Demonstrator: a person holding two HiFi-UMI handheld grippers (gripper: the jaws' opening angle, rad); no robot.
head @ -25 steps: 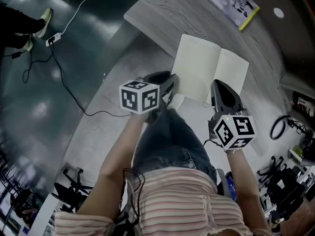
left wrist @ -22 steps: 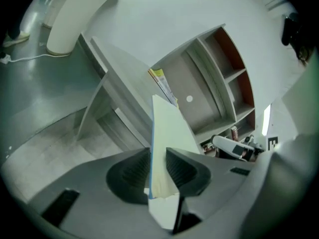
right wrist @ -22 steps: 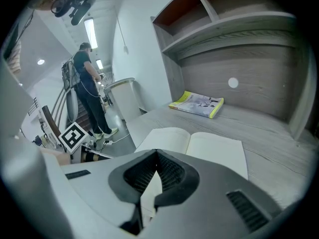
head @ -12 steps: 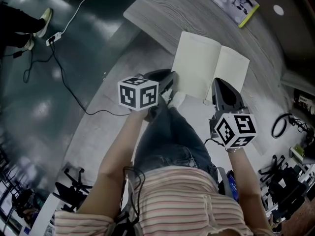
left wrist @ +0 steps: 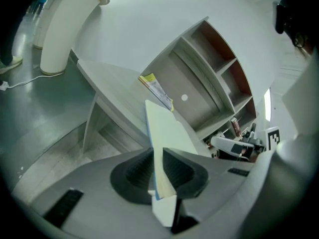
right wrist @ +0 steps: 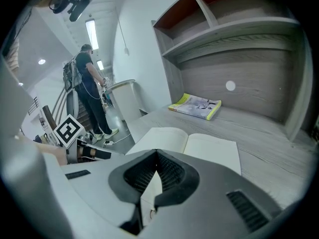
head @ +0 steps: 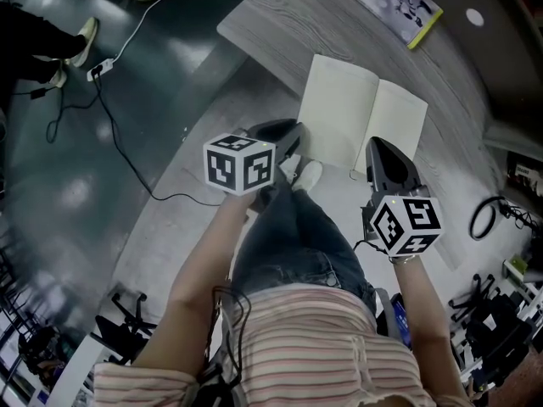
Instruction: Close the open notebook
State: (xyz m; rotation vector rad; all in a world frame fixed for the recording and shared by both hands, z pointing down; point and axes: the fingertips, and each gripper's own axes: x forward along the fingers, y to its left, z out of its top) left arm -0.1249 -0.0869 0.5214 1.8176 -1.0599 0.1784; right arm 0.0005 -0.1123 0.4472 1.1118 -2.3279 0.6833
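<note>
— What does the left tool (left wrist: 158,169) have?
— It is clamped on the near left edge of the notebook (head: 344,113), which lies open on the surface (head: 271,24). The right tool (right wrist: 156,159) is closed on nothing, at the right page's near edge.
— Which step, then?
— The grasp looks made, but the fold has not begun. Next, the left half probably needs swinging over the spine, with the right tool clear.

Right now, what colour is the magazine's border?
Yellow border on the magazine; clearest in the right gripper view.
</note>
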